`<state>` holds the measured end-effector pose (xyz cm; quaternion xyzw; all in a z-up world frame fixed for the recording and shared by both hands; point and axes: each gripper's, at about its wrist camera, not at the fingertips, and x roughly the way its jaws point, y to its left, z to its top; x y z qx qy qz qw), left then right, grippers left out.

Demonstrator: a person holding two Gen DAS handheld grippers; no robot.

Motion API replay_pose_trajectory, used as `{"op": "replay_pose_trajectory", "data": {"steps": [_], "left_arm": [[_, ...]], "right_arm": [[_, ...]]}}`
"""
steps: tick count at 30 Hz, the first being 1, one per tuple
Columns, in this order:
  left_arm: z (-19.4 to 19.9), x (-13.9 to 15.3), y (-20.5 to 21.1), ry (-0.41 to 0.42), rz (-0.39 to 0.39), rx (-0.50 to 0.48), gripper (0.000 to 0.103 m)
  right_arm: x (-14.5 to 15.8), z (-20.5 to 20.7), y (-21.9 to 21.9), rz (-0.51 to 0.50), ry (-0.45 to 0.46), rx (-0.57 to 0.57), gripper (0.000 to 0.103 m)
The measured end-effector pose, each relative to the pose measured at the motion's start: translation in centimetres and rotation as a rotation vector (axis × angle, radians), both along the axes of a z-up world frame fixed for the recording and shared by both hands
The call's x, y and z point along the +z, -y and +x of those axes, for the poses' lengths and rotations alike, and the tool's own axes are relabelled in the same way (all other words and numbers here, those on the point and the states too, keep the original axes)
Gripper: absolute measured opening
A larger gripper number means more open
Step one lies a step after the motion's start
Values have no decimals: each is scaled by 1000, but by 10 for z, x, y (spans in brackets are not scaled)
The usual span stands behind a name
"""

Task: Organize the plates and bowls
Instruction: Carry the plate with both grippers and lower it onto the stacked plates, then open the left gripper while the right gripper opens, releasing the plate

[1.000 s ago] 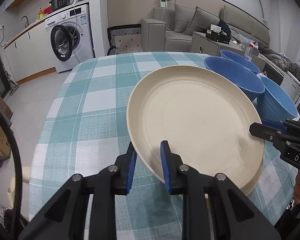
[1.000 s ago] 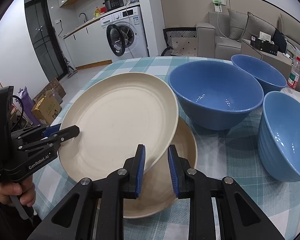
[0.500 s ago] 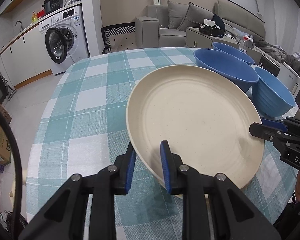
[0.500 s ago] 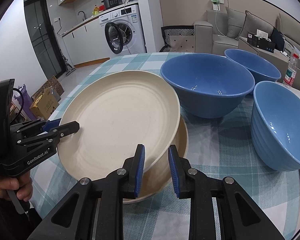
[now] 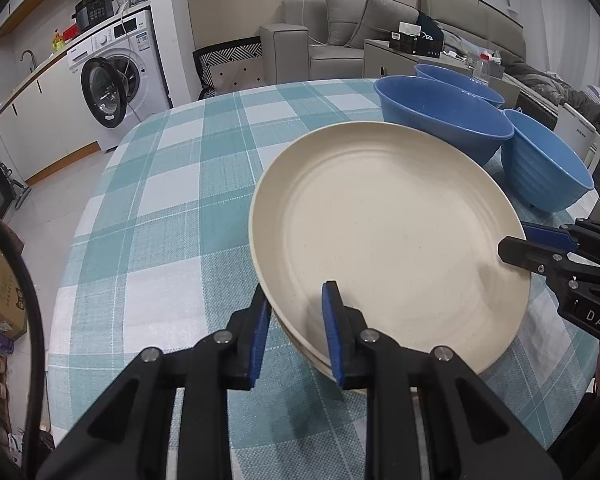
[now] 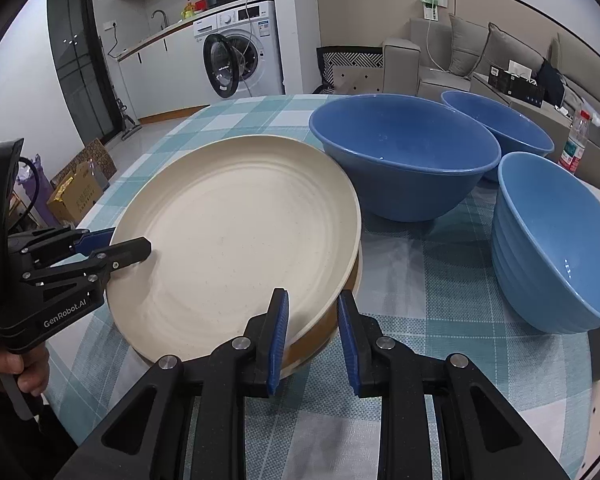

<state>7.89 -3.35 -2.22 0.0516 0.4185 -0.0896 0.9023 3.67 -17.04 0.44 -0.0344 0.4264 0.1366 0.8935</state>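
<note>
Near the front edge of the round table with its teal-and-white checked cloth [image 5: 160, 208], a cream round plate [image 5: 388, 236] sits on a second cream plate [image 6: 328, 320]. The left gripper [image 5: 296, 332] and right gripper [image 6: 312, 336] each pinch its rim, jaws narrow. Three blue bowls [image 6: 400, 152] stand just beyond, toward the far right edge.

The checked tablecloth [image 6: 428, 280] carries a lower plate [image 6: 332, 320] and three blue bowls [image 6: 400, 156].
</note>
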Motion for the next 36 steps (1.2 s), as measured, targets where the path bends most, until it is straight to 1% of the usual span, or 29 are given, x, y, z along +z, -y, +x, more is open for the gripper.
{"op": "replay_pose_trajectory", "data": {"steps": [4, 9, 14, 18, 20, 23, 25, 29, 32, 35, 36], "left_arm": [[0, -1, 3, -3, 17, -4, 24], [-1, -2, 5, -6, 35, -12, 25], [-2, -2, 8, -8, 49, -20, 28], [-2, -2, 9, -9, 55, -24, 29], [-2, -2, 9, -12, 54, -28, 32], [-2, -3, 10, -11, 61, -30, 33], [-2, -3, 9, -14, 59, -30, 36], [-1, -4, 10, -22, 62, -34, 37], [0, -7, 10, -29, 61, -38, 40], [1, -8, 11, -36, 60, -46, 47], [1, -8, 12, -35, 60, -47, 49]], "right_arm": [[-2, -1, -4, -33, 0, 6, 25], [-3, -1, -5, -40, -10, 11, 26], [-2, -1, -7, -50, -12, 16, 29], [-2, -2, -9, -72, -2, 19, 30], [0, -5, -11, -84, 24, 30, 31], [1, -8, -17, -109, 46, 61, 35], [-2, -9, -18, -120, 42, 70, 36], [-4, -8, -18, -116, 36, 68, 38], [-2, -9, -15, -104, 40, 64, 47], [-1, -8, -13, -94, 44, 60, 54], [-1, -8, -13, -92, 44, 58, 60]]}}
